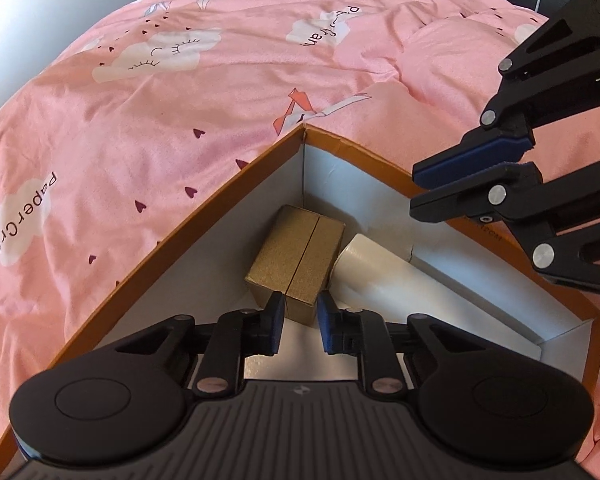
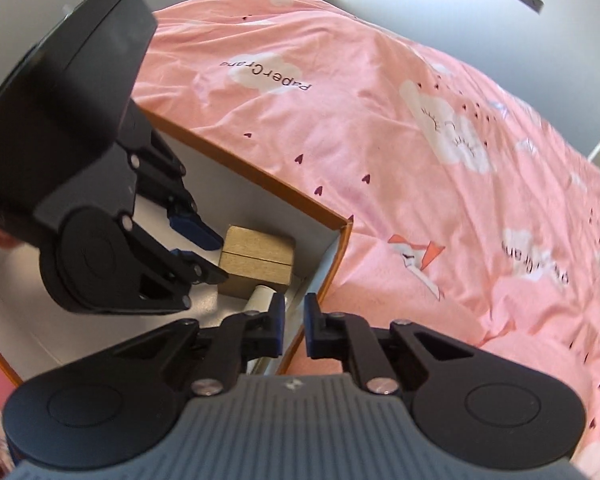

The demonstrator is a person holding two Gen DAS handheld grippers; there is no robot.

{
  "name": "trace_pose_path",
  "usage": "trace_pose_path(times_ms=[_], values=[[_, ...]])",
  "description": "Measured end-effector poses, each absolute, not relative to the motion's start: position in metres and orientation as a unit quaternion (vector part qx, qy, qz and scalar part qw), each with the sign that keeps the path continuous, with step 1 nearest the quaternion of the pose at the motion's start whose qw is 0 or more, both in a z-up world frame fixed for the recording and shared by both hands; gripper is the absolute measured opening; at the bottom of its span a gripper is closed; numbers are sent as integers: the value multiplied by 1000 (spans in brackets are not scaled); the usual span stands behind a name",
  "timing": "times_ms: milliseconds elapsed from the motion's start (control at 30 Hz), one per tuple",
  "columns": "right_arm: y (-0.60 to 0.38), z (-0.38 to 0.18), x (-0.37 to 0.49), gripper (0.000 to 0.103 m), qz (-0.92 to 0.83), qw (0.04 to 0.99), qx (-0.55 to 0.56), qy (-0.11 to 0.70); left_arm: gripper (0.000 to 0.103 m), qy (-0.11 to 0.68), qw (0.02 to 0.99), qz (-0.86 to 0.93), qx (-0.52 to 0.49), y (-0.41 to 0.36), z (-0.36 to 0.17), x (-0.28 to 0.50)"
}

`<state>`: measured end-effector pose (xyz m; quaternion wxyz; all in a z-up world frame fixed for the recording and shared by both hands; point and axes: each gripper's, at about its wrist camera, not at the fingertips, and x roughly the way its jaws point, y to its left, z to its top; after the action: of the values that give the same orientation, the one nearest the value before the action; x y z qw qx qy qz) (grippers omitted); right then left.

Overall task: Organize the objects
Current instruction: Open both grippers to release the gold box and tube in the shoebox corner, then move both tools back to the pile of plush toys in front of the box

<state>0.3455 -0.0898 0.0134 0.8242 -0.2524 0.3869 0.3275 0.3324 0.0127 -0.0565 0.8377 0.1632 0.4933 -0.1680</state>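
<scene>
An orange-rimmed cardboard box [image 1: 236, 176] with a white inside lies on the pink bed. A gold block [image 1: 296, 258] sits in its far corner, with a white roll [image 1: 374, 276] lying beside it. My left gripper [image 1: 299, 322] is open inside the box, its pads just short of the gold block and not touching it. My right gripper [image 2: 293, 326] is open and empty, hovering above the box's rim [image 2: 332, 276] with the white roll [image 2: 262, 296] just below. The right gripper also shows at the right of the left wrist view [image 1: 440, 188]. The gold block also shows in the right wrist view [image 2: 256, 266].
The pink quilt [image 1: 180, 120] with cloud and paper-crane prints lies wrinkled around the box. A pale wall [image 2: 440, 20] rises behind the bed. The left gripper's body [image 2: 80, 160] fills the left of the right wrist view.
</scene>
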Motion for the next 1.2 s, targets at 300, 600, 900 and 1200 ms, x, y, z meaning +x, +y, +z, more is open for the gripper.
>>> trace_pose_path(times_ms=[300,600,900,1200], values=[[-92,14,350,10,325,825,-237,397,21,485,839,-173,177,6,-61,338],[-96,25,344,10,329,828,-211,403,29,489,843,-167,150,11,-57,328],[-106,49,314,10,329,840,-162,400,29,452,873,-142,112,19,-1,272],[-120,66,234,15,332,864,-116,360,29,457,882,-111,25,42,43,182]])
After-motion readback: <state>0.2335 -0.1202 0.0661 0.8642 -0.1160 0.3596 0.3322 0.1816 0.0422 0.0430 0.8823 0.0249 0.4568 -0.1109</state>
